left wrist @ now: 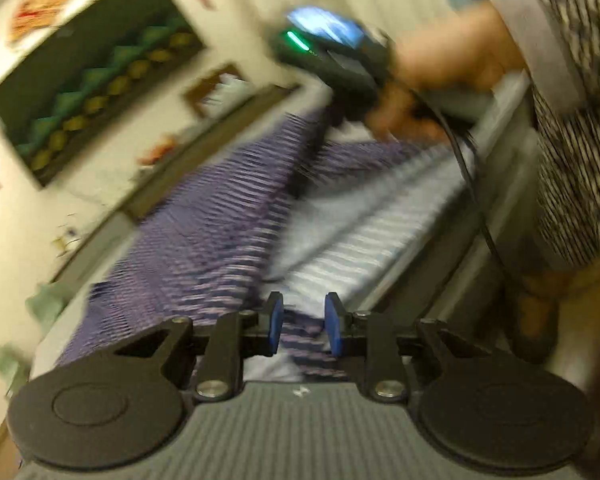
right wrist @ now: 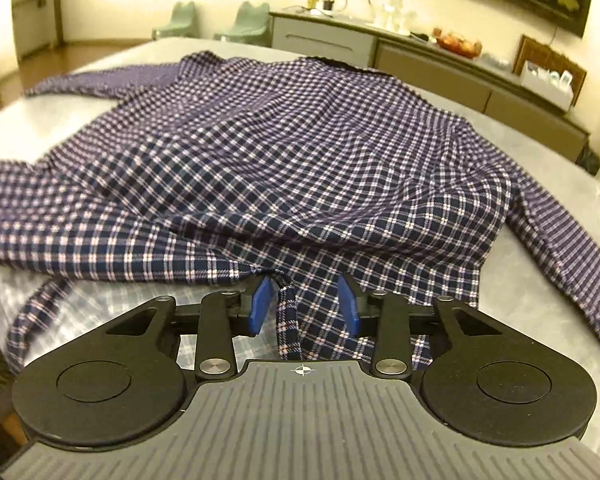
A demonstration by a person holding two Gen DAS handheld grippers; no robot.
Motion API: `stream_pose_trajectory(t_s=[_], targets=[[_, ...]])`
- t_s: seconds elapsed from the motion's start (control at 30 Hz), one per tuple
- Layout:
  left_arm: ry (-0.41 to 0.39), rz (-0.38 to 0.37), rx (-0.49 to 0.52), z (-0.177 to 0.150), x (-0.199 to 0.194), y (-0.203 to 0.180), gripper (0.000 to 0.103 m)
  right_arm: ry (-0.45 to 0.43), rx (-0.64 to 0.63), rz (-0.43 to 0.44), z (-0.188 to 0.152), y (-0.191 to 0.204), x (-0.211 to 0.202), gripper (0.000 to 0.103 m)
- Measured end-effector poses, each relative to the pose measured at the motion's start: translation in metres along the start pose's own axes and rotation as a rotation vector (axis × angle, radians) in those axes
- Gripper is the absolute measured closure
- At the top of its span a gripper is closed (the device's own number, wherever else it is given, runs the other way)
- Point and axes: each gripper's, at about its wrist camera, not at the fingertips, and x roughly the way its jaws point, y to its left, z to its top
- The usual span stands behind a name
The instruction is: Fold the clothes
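Right wrist view: sideboard (right wrist: 440, 76), green chairs (right wrist: 244, 20) beyond shirt (right wrist: 280, 152).

Each gripper (right wrist: 303, 305) has blue pads (right wrist: 259, 305), black arms, silver screws and a grey ridged base. At upper right, the person's sleeve (left wrist: 572, 80) is speckled black and white.

Both the left gripper (left wrist: 301, 326) and right gripper (right wrist: 303, 306) hold their jaws apart, angled downward.
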Motion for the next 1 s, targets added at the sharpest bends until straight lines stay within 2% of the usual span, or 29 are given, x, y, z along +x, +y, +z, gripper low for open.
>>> stream_pose_trajectory(t_s=[0.07,0.2,0.27,0.3,0.37,0.5,0.53,0.63,0.7,0.73,0.77,0.87,0.93,1.0], targets=[[0.021,0.002,0.046,-0.001,0.021,-0.005,0.079,-0.010,0.026,0.022,0.001,-0.006,-0.004,0.057],[0.056,-0.023,0.088,-0.007,0.053,0.001,0.084,-0.114,0.041,0.049,-0.008,-0.016,-0.056,0.052],[0.061,-0.056,0.084,-0.015,0.062,0.016,0.094,-0.161,0.050,0.056,-0.023,-0.020,-0.084,0.051],[0.063,-0.076,0.074,-0.014,0.063,0.020,0.097,-0.182,0.050,0.065,-0.033,-0.020,-0.097,0.051],[0.059,-0.118,0.039,-0.011,0.062,0.031,0.100,-0.219,0.020,0.122,-0.054,-0.015,-0.121,0.051],[0.035,-0.186,-0.072,0.000,0.058,0.056,0.100,-0.256,-0.157,0.266,-0.095,0.019,-0.143,0.051],[0.028,-0.203,-0.106,0.005,0.057,0.065,0.100,-0.238,-0.197,0.275,-0.102,0.030,-0.139,0.049],[0.017,-0.244,-0.203,0.018,0.059,0.093,0.100,-0.168,-0.272,0.207,-0.108,0.047,-0.116,0.049],[0.021,-0.259,-0.264,0.024,0.063,0.111,0.101,-0.130,-0.304,0.154,-0.108,0.053,-0.101,0.051],[0.030,-0.266,-0.292,0.026,0.068,0.120,0.100,-0.111,-0.320,0.127,-0.108,0.056,-0.093,0.058],[0.040,-0.262,-0.324,0.028,0.076,0.130,0.101,-0.101,-0.282,0.121,-0.103,0.050,-0.088,0.067],[0.084,-0.202,-0.383,0.029,0.096,0.147,0.100,-0.072,-0.162,0.108,-0.086,0.030,-0.074,0.084],[0.101,-0.152,-0.389,0.027,0.101,0.150,0.098,-0.052,-0.042,0.105,-0.076,0.009,-0.064,0.091],[0.084,-0.096,-0.358,0.024,0.091,0.145,0.098,-0.033,0.057,0.131,-0.075,-0.009,-0.057,0.092]])
